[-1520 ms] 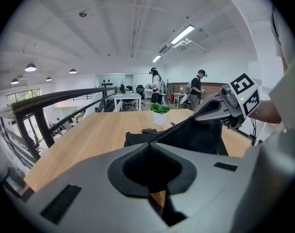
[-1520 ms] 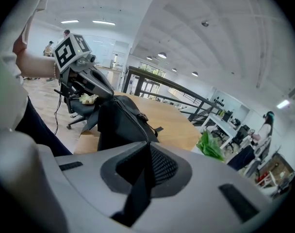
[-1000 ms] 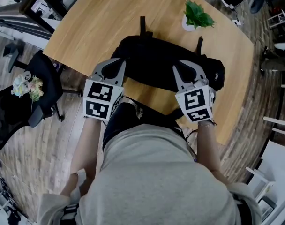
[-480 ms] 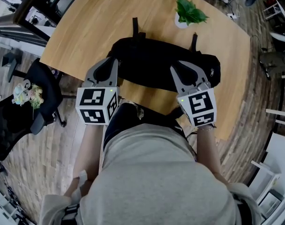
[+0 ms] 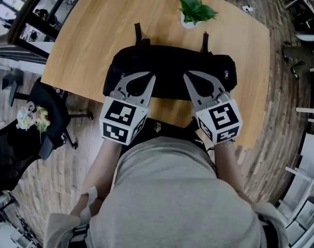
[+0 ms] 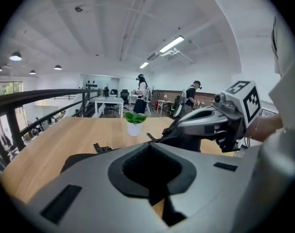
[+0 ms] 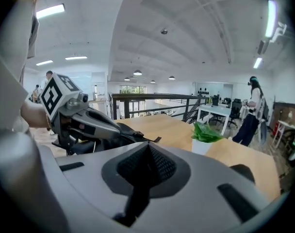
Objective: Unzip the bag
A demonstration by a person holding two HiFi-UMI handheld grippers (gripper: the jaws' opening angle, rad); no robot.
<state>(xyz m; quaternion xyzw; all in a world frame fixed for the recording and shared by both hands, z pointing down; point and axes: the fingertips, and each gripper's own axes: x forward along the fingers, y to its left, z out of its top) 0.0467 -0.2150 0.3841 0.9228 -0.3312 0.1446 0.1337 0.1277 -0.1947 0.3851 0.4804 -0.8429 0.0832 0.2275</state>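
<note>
A black bag (image 5: 170,66) lies lengthwise on the wooden table (image 5: 95,25), with two straps sticking out at its far side. Both grippers hover over its near edge, side by side. My left gripper (image 5: 148,76) is shut with nothing between its jaws. My right gripper (image 5: 190,76) is also shut and holds nothing. In the left gripper view, the shut left gripper (image 6: 150,145) points across the bag (image 6: 79,160) and the right gripper (image 6: 213,123) shows at the right. In the right gripper view, the right gripper (image 7: 147,148) points past the left gripper (image 7: 87,123). I cannot tell whether either gripper touches the bag.
A small green plant in a white pot (image 5: 192,12) stands on the table behind the bag. A black office chair (image 5: 48,112) stands on the floor at the left. The table's near edge runs just under the grippers. People stand far off by desks (image 6: 140,93).
My left gripper has moved right, toward the bag's middle. Both grippers now sit closer together over the bag's near edge. The bag and plant have slid left and up in the head view.
</note>
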